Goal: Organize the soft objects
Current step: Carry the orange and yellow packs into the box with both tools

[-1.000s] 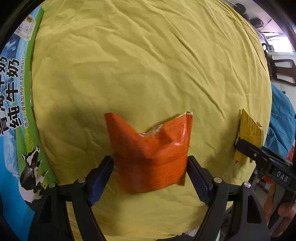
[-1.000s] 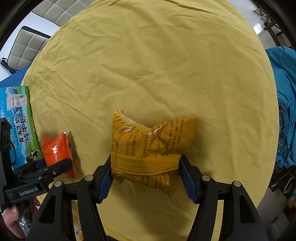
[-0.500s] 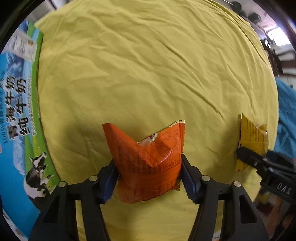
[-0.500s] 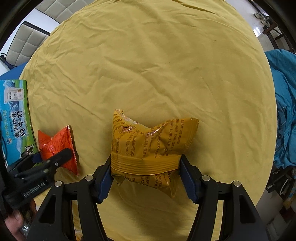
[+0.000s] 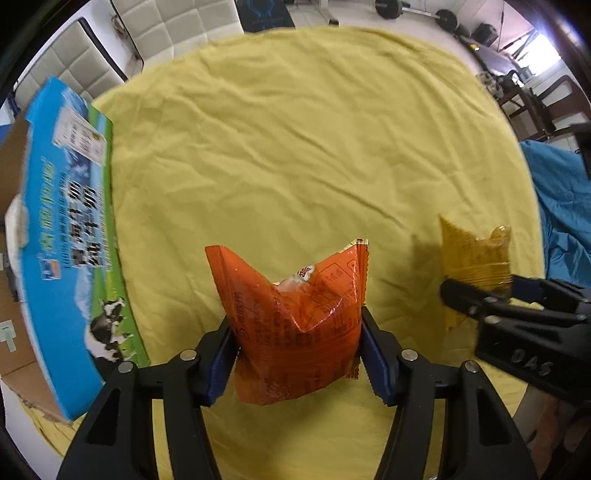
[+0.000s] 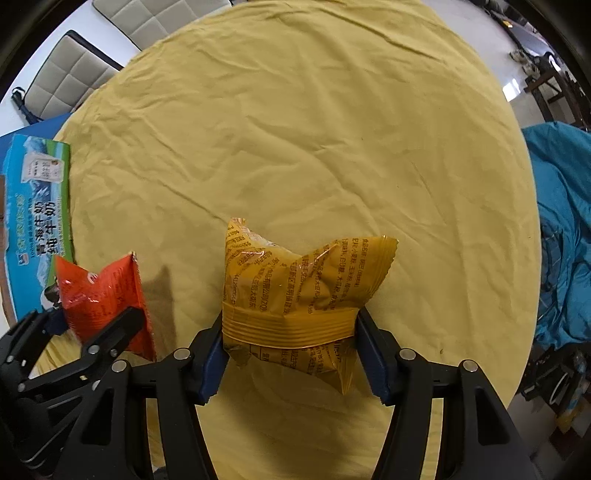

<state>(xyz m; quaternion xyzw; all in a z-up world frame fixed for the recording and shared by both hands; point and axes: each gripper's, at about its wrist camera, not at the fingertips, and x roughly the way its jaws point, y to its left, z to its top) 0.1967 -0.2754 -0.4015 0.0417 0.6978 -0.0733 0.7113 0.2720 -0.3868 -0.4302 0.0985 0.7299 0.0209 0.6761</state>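
Note:
My left gripper (image 5: 297,354) is shut on an orange snack packet (image 5: 291,325) and holds it above the yellow tablecloth (image 5: 295,147). My right gripper (image 6: 290,350) is shut on a yellow snack packet (image 6: 295,291), also above the cloth. In the left wrist view the right gripper (image 5: 480,291) and yellow packet (image 5: 472,258) show at the right. In the right wrist view the left gripper (image 6: 96,325) and orange packet (image 6: 99,295) show at the lower left.
An open cardboard milk box with a blue and green side (image 5: 70,236) stands at the table's left edge; it also shows in the right wrist view (image 6: 33,214). A blue cloth (image 6: 561,229) lies off the right edge. Padded chairs (image 5: 166,33) stand behind the table.
The left gripper closed on the orange packet and lifted it, tilting up so the far table edge and chairs show. The right gripper kept its hold on the yellow packet and rose slightly.

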